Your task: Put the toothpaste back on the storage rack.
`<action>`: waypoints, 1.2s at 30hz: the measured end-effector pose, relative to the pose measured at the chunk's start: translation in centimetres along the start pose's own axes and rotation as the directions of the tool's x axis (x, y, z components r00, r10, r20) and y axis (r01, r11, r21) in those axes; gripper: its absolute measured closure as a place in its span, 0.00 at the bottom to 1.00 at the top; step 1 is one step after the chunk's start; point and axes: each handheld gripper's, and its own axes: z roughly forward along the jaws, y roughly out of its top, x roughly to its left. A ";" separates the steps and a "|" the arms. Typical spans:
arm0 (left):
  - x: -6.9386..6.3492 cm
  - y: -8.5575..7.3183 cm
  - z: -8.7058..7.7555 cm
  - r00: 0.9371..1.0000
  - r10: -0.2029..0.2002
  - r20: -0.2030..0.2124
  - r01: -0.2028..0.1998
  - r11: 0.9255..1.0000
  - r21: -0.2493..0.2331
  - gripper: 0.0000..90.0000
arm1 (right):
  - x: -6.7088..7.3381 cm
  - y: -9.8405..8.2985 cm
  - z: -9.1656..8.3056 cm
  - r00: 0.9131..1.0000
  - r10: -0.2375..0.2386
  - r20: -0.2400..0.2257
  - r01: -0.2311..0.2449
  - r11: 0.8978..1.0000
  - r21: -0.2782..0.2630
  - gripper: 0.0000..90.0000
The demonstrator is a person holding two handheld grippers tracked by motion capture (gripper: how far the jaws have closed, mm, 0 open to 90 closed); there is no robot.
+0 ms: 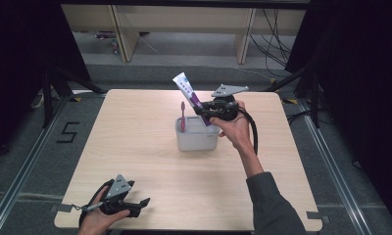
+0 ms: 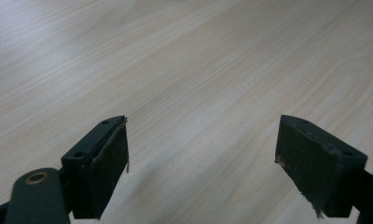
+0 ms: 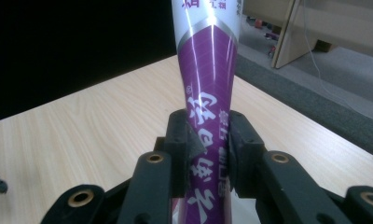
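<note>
A purple and white toothpaste tube (image 1: 188,91) (image 3: 208,88) stands tilted over the right side of a grey cup (image 1: 197,139) in the middle of the table. My right gripper (image 1: 202,108) (image 3: 208,140) is shut on the tube's purple part, with both pads pressing its sides. A pink toothbrush (image 1: 183,116) stands upright in the left side of the cup. My left gripper (image 1: 140,204) (image 2: 202,154) rests near the table's front left edge, held by a hand, with its jaws wide apart over bare wood and nothing between them.
The light wooden table (image 1: 135,142) has free room on all sides of the cup. Black curtains hang left and right. Wooden furniture legs (image 1: 123,34) and cables lie on the floor beyond the far edge.
</note>
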 end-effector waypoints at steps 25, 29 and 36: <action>-0.2 -0.1 -0.1 1.000 -0.001 0.006 0.001 1.000 -0.002 0.18 | -1.3 -1.2 3.7 0.998 0.038 0.054 -0.036 0.998 -0.051 0.81; -0.4 0.0 0.0 1.000 -0.002 0.006 0.002 1.000 0.000 0.18 | -1.7 -1.9 4.2 0.998 0.040 0.042 -0.037 0.997 -0.074 0.81; -0.4 -0.1 0.1 1.000 -0.003 0.007 0.003 1.000 -0.011 0.18 | -1.9 -2.9 4.7 0.996 0.067 0.053 -0.063 0.996 -0.068 0.81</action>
